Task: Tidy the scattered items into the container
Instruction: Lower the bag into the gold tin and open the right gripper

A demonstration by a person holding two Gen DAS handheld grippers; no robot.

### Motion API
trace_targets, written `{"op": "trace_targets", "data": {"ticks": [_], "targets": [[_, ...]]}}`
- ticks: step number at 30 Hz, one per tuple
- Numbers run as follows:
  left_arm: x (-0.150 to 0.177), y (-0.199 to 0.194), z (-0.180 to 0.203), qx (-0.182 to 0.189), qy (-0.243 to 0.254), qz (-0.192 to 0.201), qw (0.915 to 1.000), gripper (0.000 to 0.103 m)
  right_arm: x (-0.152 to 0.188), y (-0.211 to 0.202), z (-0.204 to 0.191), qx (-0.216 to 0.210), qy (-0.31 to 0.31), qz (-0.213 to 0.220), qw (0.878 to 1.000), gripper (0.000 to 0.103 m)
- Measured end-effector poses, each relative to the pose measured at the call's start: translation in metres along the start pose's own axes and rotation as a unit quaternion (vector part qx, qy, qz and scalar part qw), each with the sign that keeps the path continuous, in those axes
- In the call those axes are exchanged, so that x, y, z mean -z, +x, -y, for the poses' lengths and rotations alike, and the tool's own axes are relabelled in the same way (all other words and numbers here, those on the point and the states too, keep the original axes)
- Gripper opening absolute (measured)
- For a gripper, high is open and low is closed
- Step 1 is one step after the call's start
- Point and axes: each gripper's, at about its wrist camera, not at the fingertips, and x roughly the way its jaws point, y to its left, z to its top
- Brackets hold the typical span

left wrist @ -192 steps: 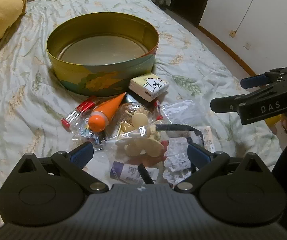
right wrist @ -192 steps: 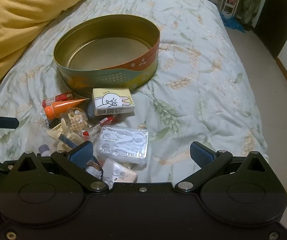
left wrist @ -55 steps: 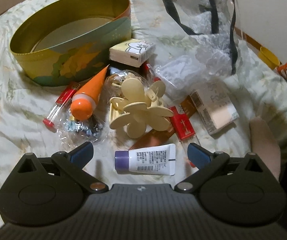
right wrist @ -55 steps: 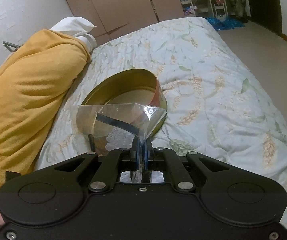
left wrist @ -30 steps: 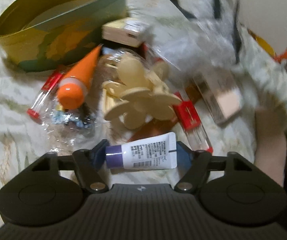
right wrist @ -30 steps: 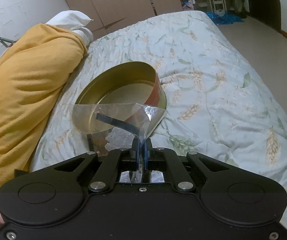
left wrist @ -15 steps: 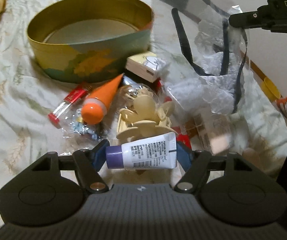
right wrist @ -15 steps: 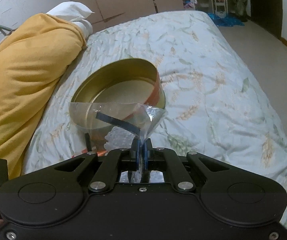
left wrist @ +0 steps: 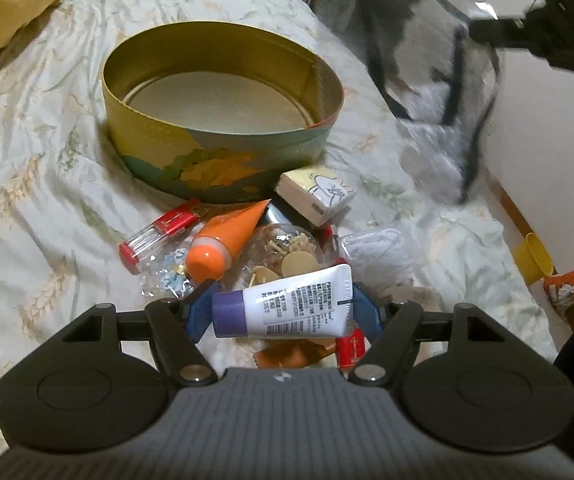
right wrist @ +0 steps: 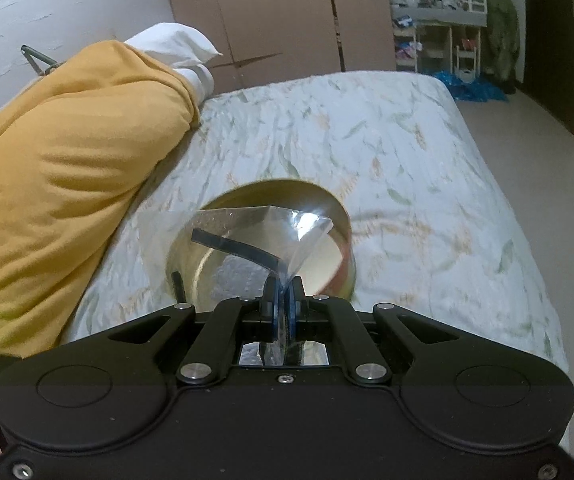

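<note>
Over a floral-sheeted bed (left wrist: 39, 184), the left gripper (left wrist: 283, 306) jaws clamp a white squeeze tube with purple cap (left wrist: 287, 304) endwise for carrying. The right gripper (right wrist: 283, 300), jaws shut, pinches a clear plastic bag (right wrist: 263, 232) above the empty round gold tin (left wrist: 223, 104), mid-frame, ready to drop.

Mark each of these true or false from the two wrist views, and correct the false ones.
1. The left gripper holds a white tube with a purple cap. True.
2. The round tin already has items inside. False: its bottom is bare.
3. The right gripper is shut on a clear plastic bag. True.
4. The orange tube lies inside the tin. False: it lies on the bedspread, in front of the tin.
5. The cartoon-printed tissue pack is held by a gripper. False: it rests beside the tin.
</note>
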Motion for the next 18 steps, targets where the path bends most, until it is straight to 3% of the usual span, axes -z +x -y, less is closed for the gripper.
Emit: {"op": "trace_targets", "data": {"ticks": [8, 17, 18], "targets": [[0.0, 0.0, -0.004, 0.004, -0.004, -0.002, 1.0, 0.073, -0.041, 0.028, -0.017, -0.011, -0.008, 0.0, 1.0, 0.004], [-0.002, 0.003, -0.006, 0.011, -0.004, -0.003, 0.9999, 0.073, -0.068, 0.078, -0.04, 0.008, -0.028, -0.013, 1.0, 0.004], [-0.002, 0.003, -0.006, 0.07, 0.072, -0.032, 0.9944, 0.073, -0.07, 0.084, -0.041, 0.01, -0.027, -0.016, 0.999, 0.004]]}}
